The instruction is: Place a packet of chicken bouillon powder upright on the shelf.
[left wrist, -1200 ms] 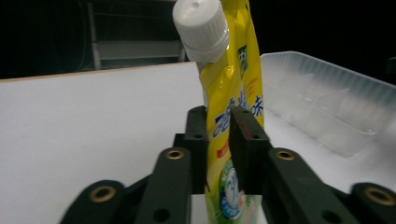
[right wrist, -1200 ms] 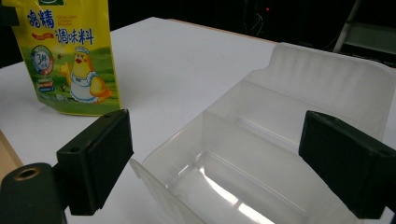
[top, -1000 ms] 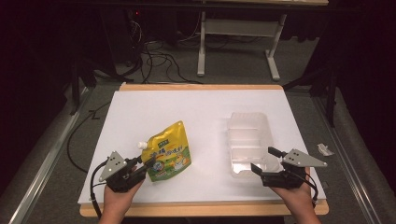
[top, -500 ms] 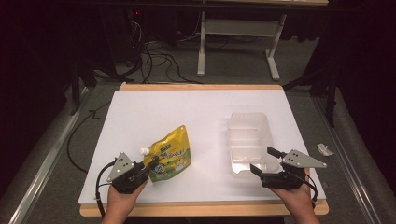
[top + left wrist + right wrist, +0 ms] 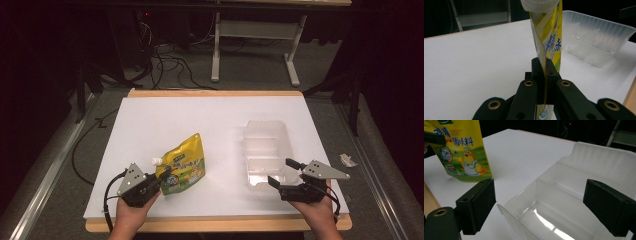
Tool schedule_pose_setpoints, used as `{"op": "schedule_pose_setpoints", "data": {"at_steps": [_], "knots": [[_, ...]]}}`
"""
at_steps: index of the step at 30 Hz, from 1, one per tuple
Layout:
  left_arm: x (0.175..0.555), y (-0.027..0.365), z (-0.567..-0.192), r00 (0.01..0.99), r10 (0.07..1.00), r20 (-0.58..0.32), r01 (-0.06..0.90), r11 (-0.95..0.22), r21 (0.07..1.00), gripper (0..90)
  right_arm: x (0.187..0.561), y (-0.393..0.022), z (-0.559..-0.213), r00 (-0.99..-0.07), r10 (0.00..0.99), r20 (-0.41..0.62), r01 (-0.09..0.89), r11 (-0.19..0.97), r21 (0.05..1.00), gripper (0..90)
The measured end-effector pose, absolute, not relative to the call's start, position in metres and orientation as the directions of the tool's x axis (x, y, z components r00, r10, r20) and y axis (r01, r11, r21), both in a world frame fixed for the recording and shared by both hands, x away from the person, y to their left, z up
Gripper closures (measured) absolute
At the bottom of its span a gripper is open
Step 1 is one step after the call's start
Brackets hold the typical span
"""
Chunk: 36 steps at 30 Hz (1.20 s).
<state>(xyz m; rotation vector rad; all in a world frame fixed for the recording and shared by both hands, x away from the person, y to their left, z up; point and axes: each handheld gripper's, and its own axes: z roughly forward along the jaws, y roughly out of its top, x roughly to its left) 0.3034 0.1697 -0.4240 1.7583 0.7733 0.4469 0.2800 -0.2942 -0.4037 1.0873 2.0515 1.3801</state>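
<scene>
A yellow spouted pouch [image 5: 184, 165] with a white cap is tilted up off the white table [image 5: 210, 125] at the front left. My left gripper [image 5: 159, 182] is shut on its lower edge; in the left gripper view the pouch [image 5: 549, 37] rises edge-on from between the closed fingers [image 5: 537, 72]. A clear plastic tray [image 5: 267, 155] lies at the front right. My right gripper [image 5: 282, 172] stands open at the tray's near end, and the tray [image 5: 564, 202] sits between its spread fingers [image 5: 477, 202], with nothing gripped. The pouch [image 5: 461, 152] shows at the upper left of that view.
The table's wooden front edge [image 5: 215, 225] runs just below both hands. Cables and a desk frame [image 5: 250, 45] stand on the floor beyond the table. A small white scrap [image 5: 347, 160] lies off the table's right side.
The left gripper has lifted the pouch's near edge and drawn it slightly toward the front. The right gripper has stayed at the tray's near end.
</scene>
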Motion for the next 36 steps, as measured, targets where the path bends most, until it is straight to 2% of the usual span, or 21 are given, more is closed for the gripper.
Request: {"op": "schedule_pose_setpoints", "data": {"at_steps": [21,29,36], "knots": [[0.314,0.16,-0.412,0.745,0.661,-0.093,0.24,-0.136,0.961,90.0,0.285,-0.282,-0.394,-0.646,0.753,0.122,0.366,0.166,0.916,10.3],[0.319,0.144,-0.393,0.819,0.568,-0.081,0.195,-0.143,0.97,90.0,0.311,-0.261,-0.368,-0.698,0.702,0.14,0.346,0.16,0.924,8.2],[0.32,0.119,-0.387,0.876,0.474,-0.088,0.17,-0.134,0.976,90.0,0.312,-0.239,-0.374,-0.763,0.628,0.153,0.333,0.18,0.925,9.4]]}}
